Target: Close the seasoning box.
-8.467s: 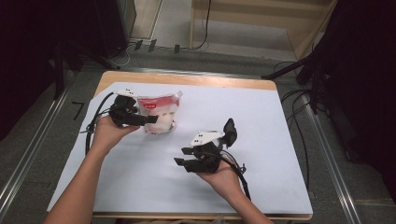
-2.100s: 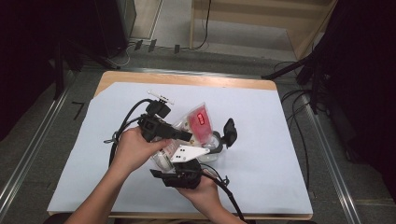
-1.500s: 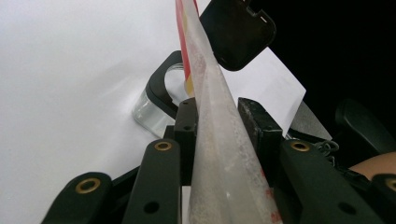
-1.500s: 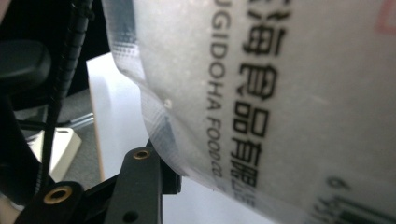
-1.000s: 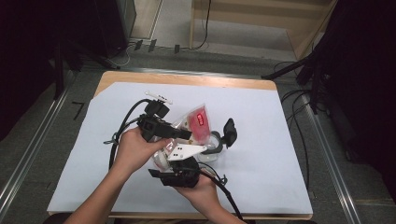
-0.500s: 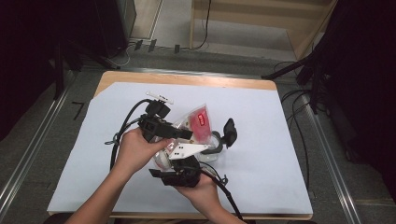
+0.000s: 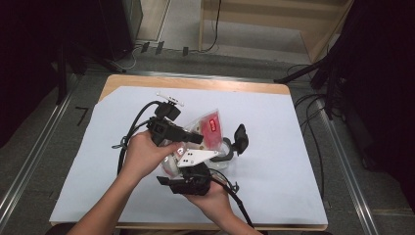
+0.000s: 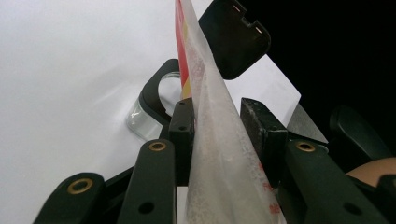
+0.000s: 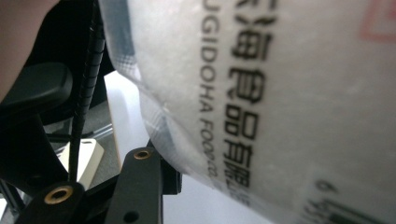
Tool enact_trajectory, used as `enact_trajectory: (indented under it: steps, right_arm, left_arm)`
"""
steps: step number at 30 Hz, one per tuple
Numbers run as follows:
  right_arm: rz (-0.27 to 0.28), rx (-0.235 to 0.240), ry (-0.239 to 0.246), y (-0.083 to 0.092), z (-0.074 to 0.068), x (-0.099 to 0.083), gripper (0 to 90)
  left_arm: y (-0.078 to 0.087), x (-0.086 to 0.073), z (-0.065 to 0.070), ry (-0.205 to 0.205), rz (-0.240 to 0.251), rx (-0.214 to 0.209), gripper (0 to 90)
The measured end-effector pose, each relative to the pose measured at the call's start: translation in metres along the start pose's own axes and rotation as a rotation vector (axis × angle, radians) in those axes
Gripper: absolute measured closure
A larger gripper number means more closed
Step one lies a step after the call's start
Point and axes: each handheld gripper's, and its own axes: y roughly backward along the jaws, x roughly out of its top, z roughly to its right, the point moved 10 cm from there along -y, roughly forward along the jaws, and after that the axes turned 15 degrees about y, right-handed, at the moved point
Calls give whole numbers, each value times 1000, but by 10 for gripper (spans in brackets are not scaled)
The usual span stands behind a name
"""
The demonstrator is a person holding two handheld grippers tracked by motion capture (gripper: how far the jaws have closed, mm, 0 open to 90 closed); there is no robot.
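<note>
Both grippers hold up a clear bag (image 7: 209, 128) of white grains with a red label, tilted over a clear jar (image 7: 224, 155) whose black lid (image 7: 241, 138) is flipped open. My left gripper (image 7: 198, 139) grips the bag's upper part. In the left gripper view the bag (image 8: 210, 140) runs between the jaws of this gripper (image 8: 219, 133), which have just closed a little on it, and the jar (image 8: 148, 109) stands beyond. My right gripper (image 7: 172, 174) holds the bag's lower end from below. The printed bag (image 9: 261, 93) sits close against its left finger (image 9: 140, 186).
A white sheet (image 7: 293, 161) covers the wooden table (image 7: 195, 82). Black cables (image 7: 132, 129) trail from both grippers across the sheet. Metal rails (image 7: 34, 152) run along the table's sides, and dark stands and cables lie on the floor to the right (image 7: 313, 98).
</note>
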Motion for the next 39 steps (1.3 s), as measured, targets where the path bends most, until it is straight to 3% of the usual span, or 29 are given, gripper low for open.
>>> enact_trajectory:
  steps: [18,22,33,39]
  right_arm:
    - [15,-13,-1,4,3,6,624]
    - [1,-21,10,4,5,4,626]
    - [0,-1,59,0,-3,4,626]
    - [-6,12,62,-3,-6,3,626]
  left_arm:
    - [-2,9,7,-6,-35,32,683]
    - [-1,7,5,-26,-23,49,691]
    - [6,-2,4,-9,8,53,690]
    - [8,-3,1,-7,9,43,688]
